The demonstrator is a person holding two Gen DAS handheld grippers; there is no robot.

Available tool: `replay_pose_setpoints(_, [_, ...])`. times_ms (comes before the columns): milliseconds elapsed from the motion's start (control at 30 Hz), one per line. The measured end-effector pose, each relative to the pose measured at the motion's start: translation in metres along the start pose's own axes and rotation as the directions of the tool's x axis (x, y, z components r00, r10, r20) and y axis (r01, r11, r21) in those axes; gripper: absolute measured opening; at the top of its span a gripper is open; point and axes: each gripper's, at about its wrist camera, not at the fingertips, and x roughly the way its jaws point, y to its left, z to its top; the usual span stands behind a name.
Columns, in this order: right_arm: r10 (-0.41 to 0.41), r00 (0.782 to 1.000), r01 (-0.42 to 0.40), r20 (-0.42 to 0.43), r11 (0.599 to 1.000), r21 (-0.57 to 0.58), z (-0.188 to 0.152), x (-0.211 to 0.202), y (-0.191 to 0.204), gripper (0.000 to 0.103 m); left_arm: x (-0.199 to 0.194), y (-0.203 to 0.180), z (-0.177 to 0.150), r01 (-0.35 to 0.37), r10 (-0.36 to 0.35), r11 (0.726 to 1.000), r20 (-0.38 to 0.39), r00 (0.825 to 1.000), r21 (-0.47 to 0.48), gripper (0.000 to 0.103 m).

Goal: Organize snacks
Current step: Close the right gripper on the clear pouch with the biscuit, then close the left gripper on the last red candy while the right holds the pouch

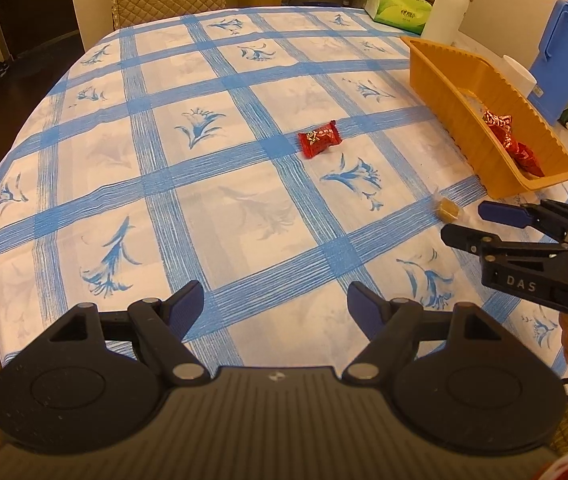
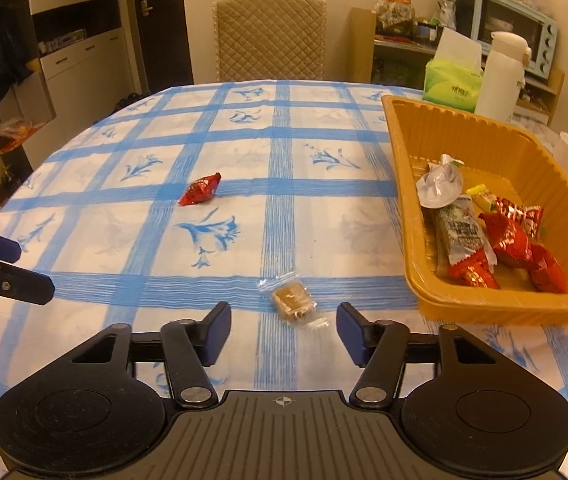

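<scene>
Two snacks left loose on the tablecloth (image 2: 124,280): one red candy (image 2: 200,193) mid-table, one clear-wrapped brown sweet (image 2: 292,299) just ahead of my right gripper (image 2: 284,330), spread wide, empty. Orange tray (image 2: 407,208) at right holds several wrapped snacks. My left gripper (image 1: 276,306) gapes wide, empty.

At the upper right of the right wrist view we see a green tissue box (image 2: 451,86) with a white tissue sticking up, and just to its right a white bottle (image 2: 501,72). Behind them stands a light blue toaster oven (image 2: 513,26) on a shelf. A quilted beige chair (image 2: 270,38) fills the top centre, behind the blue-checked tablecloth (image 2: 164,240). In the left wrist view a blue pitcher (image 1: 567,46) sits at the right edge.
</scene>
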Motion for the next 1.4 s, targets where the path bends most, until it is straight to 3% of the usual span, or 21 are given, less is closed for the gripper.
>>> replay_pose_setpoints(367, [-0.017,1.000,0.018,0.015,0.999,-0.046,0.000,0.018,0.002,0.048,0.018,-0.002,0.015,0.007,-0.007,0.999,0.017,1.000,0.048,0.069])
replay_pose_setpoints(667, [0.013,1.000,-0.013,-0.005,0.999,-0.041,0.007,0.025,0.008,0.022,0.039,-0.005,0.037,0.023,-0.027,0.993,0.035,0.999,0.113,0.067])
replay_pose_setpoints(1133, [-0.025,0.998,0.028,-0.051,0.998,0.061,0.032,0.044,0.007,0.022,0.082,-0.024,0.077,0.023,-0.037,0.966,0.053,0.998,0.257,0.058])
replay_pose_setpoints(1400, [-0.075,0.996,0.079,-0.041,0.992,0.102,0.037,0.051,0.004,0.022,0.101,-0.032,0.093,0.010,-0.039,0.944,0.079,0.996,0.331,0.047])
